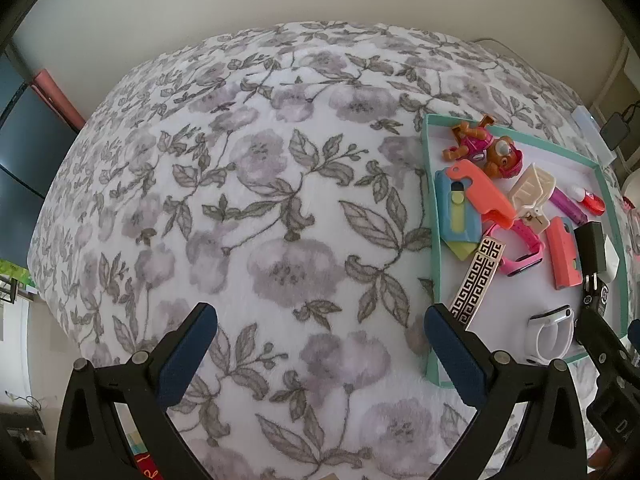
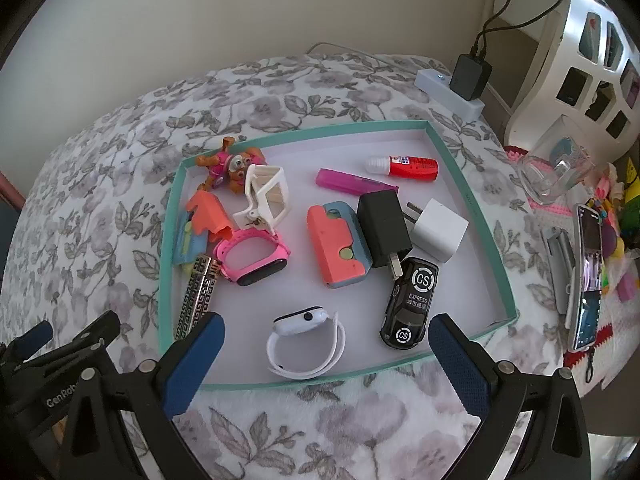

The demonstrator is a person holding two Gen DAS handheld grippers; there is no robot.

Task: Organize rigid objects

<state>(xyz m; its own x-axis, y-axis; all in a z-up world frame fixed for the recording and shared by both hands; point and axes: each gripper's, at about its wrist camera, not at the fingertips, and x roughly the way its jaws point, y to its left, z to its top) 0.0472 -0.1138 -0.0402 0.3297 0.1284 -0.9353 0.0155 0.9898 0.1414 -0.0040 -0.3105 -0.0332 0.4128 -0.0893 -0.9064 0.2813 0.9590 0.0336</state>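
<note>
A teal-rimmed white tray point(image 2: 496, 264) lies on a floral blanket and holds several rigid objects: a white watch point(image 2: 306, 338), a black toy car point(image 2: 408, 306), a black charger point(image 2: 384, 226), a white charger point(image 2: 438, 230), a pink watch point(image 2: 252, 258), an orange-blue cutter point(image 2: 336, 252), a toy pup point(image 2: 230, 164) and a patterned bar point(image 2: 198, 298). My right gripper point(image 2: 326, 344) is open and empty, just above the tray's near edge by the white watch. My left gripper point(image 1: 320, 336) is open and empty over bare blanket, left of the tray point(image 1: 434, 276).
A white power strip point(image 2: 448, 90) with a black adapter sits behind the tray. A clear cup point(image 2: 556, 172), a phone point(image 2: 588, 276) and small colourful toys lie to the right. A white shelf point(image 2: 592, 52) stands at the far right. The floral blanket point(image 1: 260, 200) spreads left.
</note>
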